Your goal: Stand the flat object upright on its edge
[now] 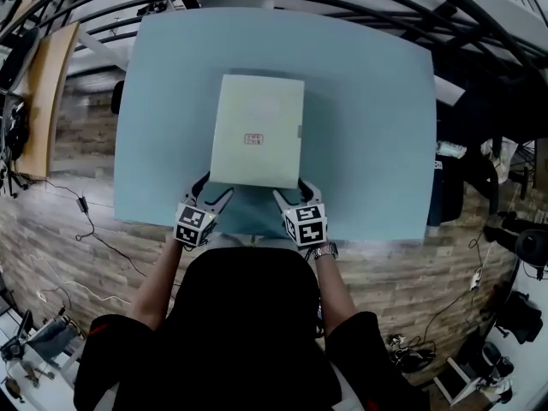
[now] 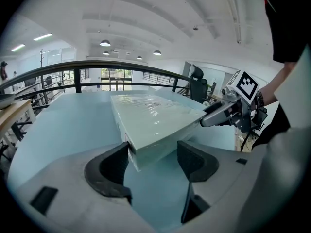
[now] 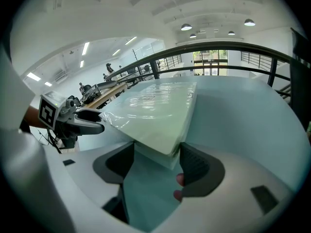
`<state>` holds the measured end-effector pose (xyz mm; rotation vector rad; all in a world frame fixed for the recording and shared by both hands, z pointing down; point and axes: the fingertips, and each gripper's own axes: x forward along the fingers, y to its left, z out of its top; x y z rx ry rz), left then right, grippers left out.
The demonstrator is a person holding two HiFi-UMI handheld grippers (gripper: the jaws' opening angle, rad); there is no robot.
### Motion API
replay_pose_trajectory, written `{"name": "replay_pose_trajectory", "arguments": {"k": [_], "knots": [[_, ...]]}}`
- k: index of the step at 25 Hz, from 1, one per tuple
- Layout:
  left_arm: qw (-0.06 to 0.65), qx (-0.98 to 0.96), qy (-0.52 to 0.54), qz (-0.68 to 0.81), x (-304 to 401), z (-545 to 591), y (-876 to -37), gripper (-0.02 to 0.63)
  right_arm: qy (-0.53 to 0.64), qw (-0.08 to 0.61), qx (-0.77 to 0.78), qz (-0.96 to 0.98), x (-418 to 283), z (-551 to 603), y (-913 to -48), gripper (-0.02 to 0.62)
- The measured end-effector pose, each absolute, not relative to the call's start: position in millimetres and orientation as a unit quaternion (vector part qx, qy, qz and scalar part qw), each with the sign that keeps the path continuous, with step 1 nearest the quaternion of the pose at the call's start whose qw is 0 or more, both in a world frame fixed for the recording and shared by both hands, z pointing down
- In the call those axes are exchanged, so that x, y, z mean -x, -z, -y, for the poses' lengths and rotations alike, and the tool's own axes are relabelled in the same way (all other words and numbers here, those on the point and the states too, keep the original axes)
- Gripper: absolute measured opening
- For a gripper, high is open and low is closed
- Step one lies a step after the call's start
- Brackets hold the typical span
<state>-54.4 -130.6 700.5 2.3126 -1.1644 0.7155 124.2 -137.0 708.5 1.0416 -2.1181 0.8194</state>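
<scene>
A flat pale-green box [image 1: 257, 131] wrapped in clear film lies lengthwise on the light-blue table [image 1: 377, 101]. Its near edge looks slightly raised, with shadow under it. My left gripper [image 1: 216, 191] is at the near left corner, which sits between its pads in the left gripper view [image 2: 153, 154]. My right gripper [image 1: 291, 191] holds the near right corner the same way [image 3: 156, 159], both pads against the box [image 3: 155, 110]. Each gripper also shows in the other's view: the right gripper [image 2: 218, 115] and the left gripper [image 3: 95, 121].
The table's near edge [image 1: 257, 238] runs just below my grippers, over wooden floor [image 1: 68, 229]. A wooden bench [image 1: 43, 101] stands at the far left. Black railings [image 2: 97, 67] curve behind the table. Chairs and gear [image 1: 514, 247] crowd the right.
</scene>
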Motion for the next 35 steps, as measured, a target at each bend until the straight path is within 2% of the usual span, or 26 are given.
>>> {"name": "replay_pose_trajectory", "arguments": {"k": [19,35], "knots": [[0.215,-0.856,-0.254,0.396,103.7,41.9,-695.4,0.301,-0.3,0.308,-0.417,0.801,-76.1,47.2,-702.9,0.273],[0.199,-0.869,-0.259,0.371,108.8,32.8,-677.9,0.301,-0.295,0.291,-0.434,0.8,-70.5,37.8,-684.3,0.273]]}}
